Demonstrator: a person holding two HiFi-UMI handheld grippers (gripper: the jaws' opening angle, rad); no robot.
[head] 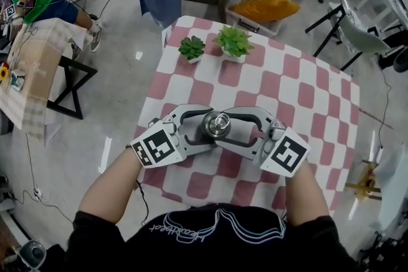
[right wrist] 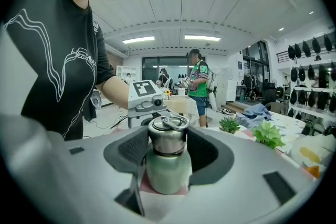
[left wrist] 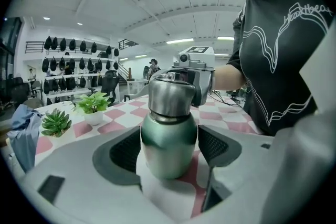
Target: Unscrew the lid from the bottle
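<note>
A small bottle (head: 218,126) with a green body (left wrist: 169,147) and a steel lid (right wrist: 168,136) stands upright on the pink-and-white checked table (head: 306,86), near its front edge. My left gripper (head: 210,129) comes in from the left. Its dark pads (left wrist: 126,150) press on both sides of the green body. My right gripper (head: 225,129) comes in from the right and sits higher. Its pads (right wrist: 135,148) are closed on the steel lid, whose ring handle lies on top. Each gripper faces the other across the bottle.
Two small potted plants (head: 192,48) (head: 234,41) stand at the table's far edge. A second table with a cardboard box (head: 29,67) is off to the left, with a person beside it. Chairs and cloth-covered tables stand beyond.
</note>
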